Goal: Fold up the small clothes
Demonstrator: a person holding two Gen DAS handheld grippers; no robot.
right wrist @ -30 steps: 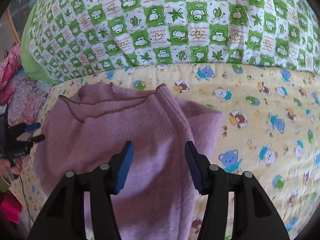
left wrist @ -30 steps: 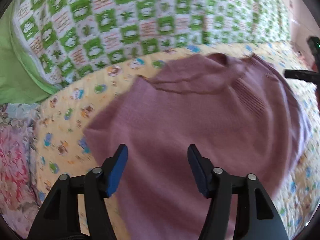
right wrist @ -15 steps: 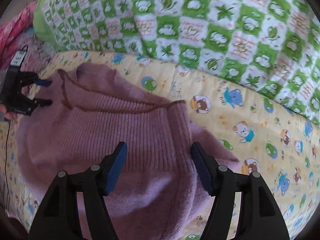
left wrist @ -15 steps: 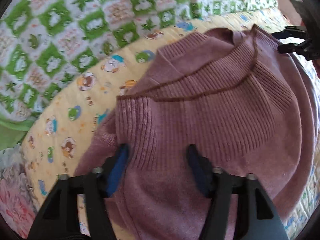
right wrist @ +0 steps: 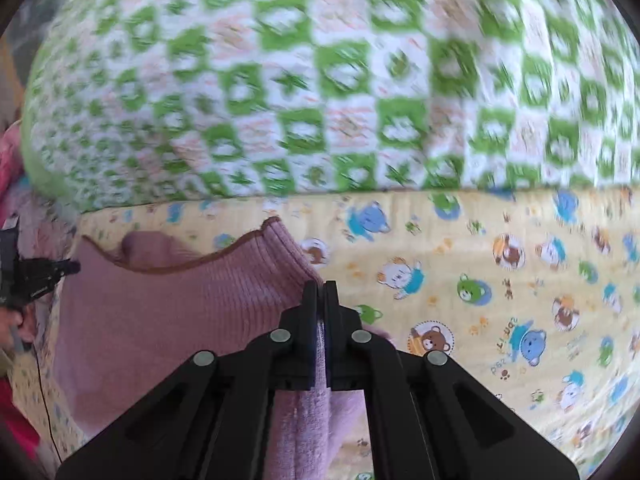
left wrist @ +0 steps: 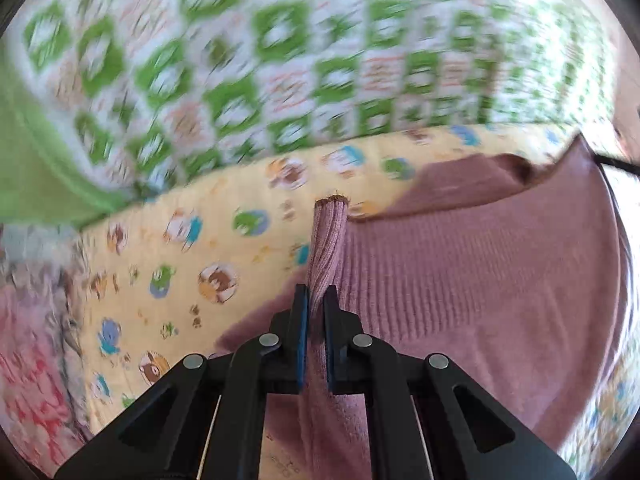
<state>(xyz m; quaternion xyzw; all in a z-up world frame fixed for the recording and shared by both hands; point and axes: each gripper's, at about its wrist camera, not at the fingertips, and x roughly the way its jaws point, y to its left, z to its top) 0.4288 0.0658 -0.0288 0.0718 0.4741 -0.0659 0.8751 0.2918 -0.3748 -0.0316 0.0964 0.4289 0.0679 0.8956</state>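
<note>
Yellow cartoon-animal bedsheet, soft cotton look, blurry green-and-white checkered quilt behind | mauve ribbed knit sweater with brown-trimmed hem lies on the sheet | left gripper pinching a bunched ribbed fold | right gripper clamped on the sweater's opposite edge

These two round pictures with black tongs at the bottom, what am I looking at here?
Each picture comes from a fisheye camera mounted on a hand-held gripper; a person holds one in each hand. No robot arm is involved. One view looks along the left tongs, the other along the right tongs. Both are shut on a mauve ribbed knit sweater, pinching it at opposite sides. The sweater lies on a yellow sheet printed with cartoon animals. Behind it is a green-and-white checked quilt. The blur means the cameras are moving.
</note>
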